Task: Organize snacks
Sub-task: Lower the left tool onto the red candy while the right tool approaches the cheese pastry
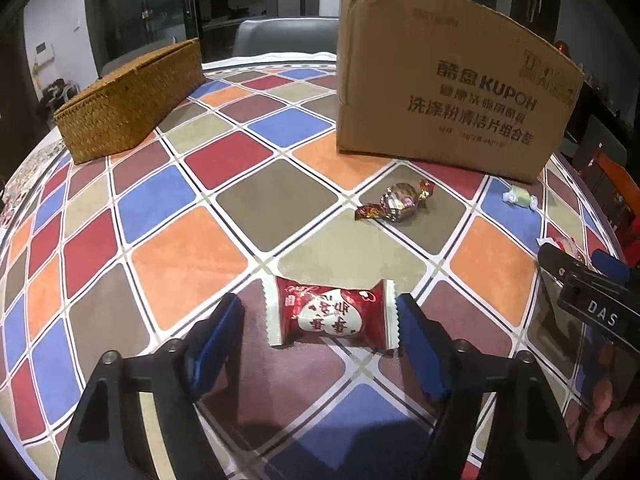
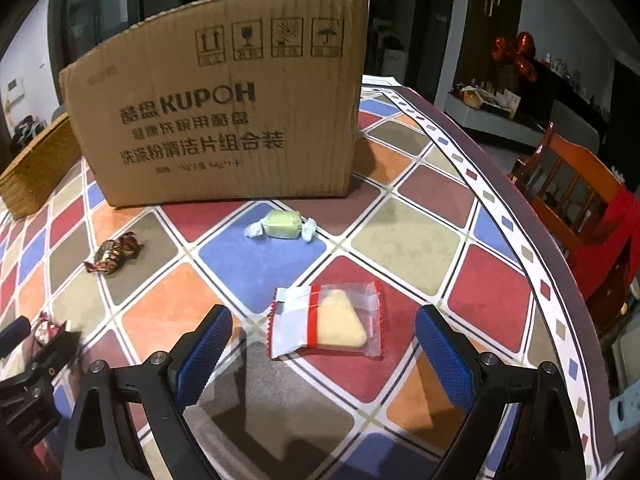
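Note:
A red wrapped candy with a white heart (image 1: 330, 314) lies on the checked tablecloth between the blue pads of my left gripper (image 1: 318, 304). The jaws stand open; the left pad is clear of the wrapper and the right pad is close to its end. In the right wrist view, a clear packet holding a triangular biscuit (image 2: 328, 320) lies between the wide-open fingers of my right gripper (image 2: 324, 314), with a gap on both sides. A gold-foil candy (image 1: 396, 200) and a pale green candy (image 2: 280, 224) lie farther back.
A tall cardboard box (image 1: 440, 92) stands behind the candies. A woven basket (image 1: 132, 100) sits at the back left. The table's edge (image 2: 520, 240) curves close on the right, with an orange wooden chair (image 2: 580, 192) beyond it.

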The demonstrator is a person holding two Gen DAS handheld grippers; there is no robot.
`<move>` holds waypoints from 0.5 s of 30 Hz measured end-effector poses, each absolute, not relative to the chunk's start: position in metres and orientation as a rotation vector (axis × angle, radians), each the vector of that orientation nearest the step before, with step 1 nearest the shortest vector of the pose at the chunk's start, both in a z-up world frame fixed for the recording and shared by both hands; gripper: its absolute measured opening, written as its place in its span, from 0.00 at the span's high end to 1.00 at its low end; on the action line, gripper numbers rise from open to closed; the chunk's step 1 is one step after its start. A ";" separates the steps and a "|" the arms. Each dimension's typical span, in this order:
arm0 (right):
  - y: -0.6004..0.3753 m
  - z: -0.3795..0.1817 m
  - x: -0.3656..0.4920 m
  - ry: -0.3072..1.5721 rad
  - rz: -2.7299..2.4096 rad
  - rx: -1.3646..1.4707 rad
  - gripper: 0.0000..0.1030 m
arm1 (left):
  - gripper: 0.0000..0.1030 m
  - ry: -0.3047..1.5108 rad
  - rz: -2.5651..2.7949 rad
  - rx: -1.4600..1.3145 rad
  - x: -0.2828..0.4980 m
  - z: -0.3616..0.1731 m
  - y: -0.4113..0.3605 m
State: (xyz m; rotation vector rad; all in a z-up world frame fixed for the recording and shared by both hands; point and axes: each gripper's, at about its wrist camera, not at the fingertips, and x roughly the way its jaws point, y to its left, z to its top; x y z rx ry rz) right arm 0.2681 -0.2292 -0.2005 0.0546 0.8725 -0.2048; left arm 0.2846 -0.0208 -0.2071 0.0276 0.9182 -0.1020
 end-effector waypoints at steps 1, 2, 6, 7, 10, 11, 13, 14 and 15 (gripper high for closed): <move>-0.230 -0.202 0.269 0.880 -0.206 0.057 0.09 | 0.28 0.914 -0.106 0.031 0.284 -0.207 -0.022; -0.231 -0.203 0.270 0.889 -0.204 0.066 0.09 | 0.33 0.913 -0.110 0.032 0.283 -0.207 -0.023; -0.234 -0.205 0.270 0.910 -0.195 0.091 0.09 | 0.40 0.910 -0.111 0.031 0.282 -0.206 -0.026; -0.235 -0.206 0.270 0.915 -0.193 0.097 0.10 | 0.41 0.910 -0.112 0.031 0.282 -0.206 -0.026; -0.235 -0.205 0.268 0.916 -0.186 0.107 0.16 | 0.43 0.909 -0.110 0.035 0.283 -0.205 -0.027; -0.237 -0.206 0.270 0.913 -0.184 0.107 0.20 | 0.45 0.906 -0.111 0.032 0.282 -0.205 -0.027; -0.236 -0.204 0.269 0.908 -0.177 0.103 0.28 | 0.50 0.891 -0.109 0.031 0.281 -0.202 -0.027; -0.237 -0.204 0.270 0.906 -0.174 0.101 0.34 | 0.51 0.891 -0.113 0.029 0.281 -0.201 -0.027; -0.236 -0.203 0.269 0.902 -0.168 0.100 0.42 | 0.51 0.896 -0.120 0.028 0.281 -0.202 -0.027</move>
